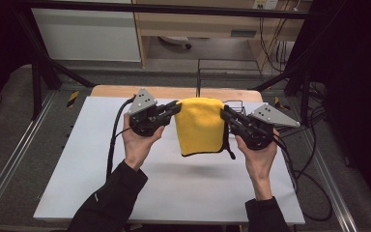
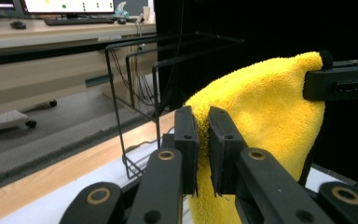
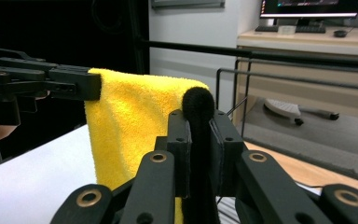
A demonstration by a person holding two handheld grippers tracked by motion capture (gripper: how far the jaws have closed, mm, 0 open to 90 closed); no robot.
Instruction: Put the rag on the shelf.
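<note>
Left claw (image 1: 173,109) is clamping the upper left corner of the yellow cloth (image 1: 200,126), its jaws pressing together on the pile; right claw (image 1: 225,114) is clamping the upper right corner, jaws closing on the black-trimmed hem. The cloth is hanging between the two claws, stretched along its top edge and draping clear above the desk (image 1: 77,159), its lower edge casting a shadow on the white surface. Likely risks: each claw is biting only a thin margin of fabric, so pulling the hands farther apart could be slipping a corner free and dropping one side; uneven heights could be bunching the drape. A black wire rack (image 2: 135,93) is standing just behind the cloth near the desk's far edge, so moving forward could be snagging the fabric. Open room is lying toward the person and to both sides
</note>
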